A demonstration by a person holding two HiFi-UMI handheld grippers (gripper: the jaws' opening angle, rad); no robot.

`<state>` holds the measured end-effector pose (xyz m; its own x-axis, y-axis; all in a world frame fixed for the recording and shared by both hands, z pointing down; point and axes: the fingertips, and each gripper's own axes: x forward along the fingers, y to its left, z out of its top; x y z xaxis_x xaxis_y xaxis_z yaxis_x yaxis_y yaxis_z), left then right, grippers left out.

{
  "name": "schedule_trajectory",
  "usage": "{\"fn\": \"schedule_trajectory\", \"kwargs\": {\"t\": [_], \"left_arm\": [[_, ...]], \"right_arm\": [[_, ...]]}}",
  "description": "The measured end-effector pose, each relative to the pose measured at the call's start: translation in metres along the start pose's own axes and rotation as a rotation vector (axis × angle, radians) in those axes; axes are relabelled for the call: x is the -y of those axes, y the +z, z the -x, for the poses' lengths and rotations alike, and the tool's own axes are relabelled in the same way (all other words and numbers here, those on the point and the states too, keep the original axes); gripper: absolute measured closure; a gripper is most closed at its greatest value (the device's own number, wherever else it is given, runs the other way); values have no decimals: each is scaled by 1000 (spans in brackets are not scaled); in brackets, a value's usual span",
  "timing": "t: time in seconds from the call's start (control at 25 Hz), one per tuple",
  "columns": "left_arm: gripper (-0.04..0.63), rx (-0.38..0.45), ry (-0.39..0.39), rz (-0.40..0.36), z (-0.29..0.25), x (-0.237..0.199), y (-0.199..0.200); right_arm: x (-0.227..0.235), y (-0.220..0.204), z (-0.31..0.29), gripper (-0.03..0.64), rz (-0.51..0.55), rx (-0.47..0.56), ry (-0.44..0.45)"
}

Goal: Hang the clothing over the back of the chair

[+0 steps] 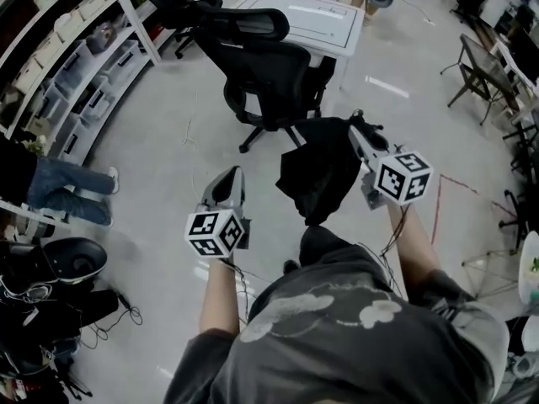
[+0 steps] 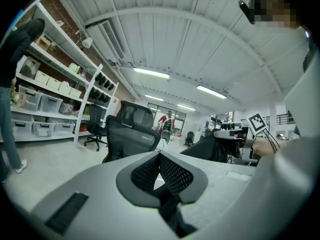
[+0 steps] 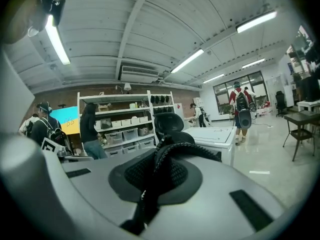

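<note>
While the black clothing (image 1: 320, 175) hangs bunched from my right hand-held gripper (image 1: 357, 129), whose jaws are clamped on a fold of it, it sits just right of centre in the head view, above the floor (image 1: 160, 141). Close above it in the frame stands the black chair (image 1: 265, 74). My left hand-held gripper (image 1: 234, 175), left of the cloth, has its jaws closed together on nothing. Behind the chair is a white worktop (image 1: 316, 23); shelving (image 1: 76, 57) fills the upper left.

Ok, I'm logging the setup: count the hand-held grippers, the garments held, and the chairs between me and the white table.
Hand-held grippers: 2, left hand-held gripper and right hand-held gripper
Black garment: 1
Black office chair: 1
Total: 4
</note>
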<state>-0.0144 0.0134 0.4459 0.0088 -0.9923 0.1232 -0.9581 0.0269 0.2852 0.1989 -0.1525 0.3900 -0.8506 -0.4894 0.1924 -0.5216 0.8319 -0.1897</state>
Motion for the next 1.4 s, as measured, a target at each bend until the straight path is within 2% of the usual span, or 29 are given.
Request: {"fn": "schedule_trajectory", "kwargs": {"t": [0.16,0.32,0.56,0.8,1.04,1.4], "left_arm": [[594,-7,-20,-16,-13,-2,4],[594,-19,-16,-18,-31,-13,10],[594,-34,-18,-36,-85,-31,18],[594,-29,-13,-68,-166,-50,47],[595,-9,-16,-96,-250,-63,84],[594,8,65,-116,-319,-94,117]], "right_arm": [[4,-12,-16,615,2,-27,-1],[23,-13,-33,615,-60,-30,-15],[73,-13,-65,614,-100,-18,-51],[141,20,-101,614,-108,28,-94],[202,58,-164,615,-86,57,-109],[269,114,-237,615,-37,95,-82]]}}
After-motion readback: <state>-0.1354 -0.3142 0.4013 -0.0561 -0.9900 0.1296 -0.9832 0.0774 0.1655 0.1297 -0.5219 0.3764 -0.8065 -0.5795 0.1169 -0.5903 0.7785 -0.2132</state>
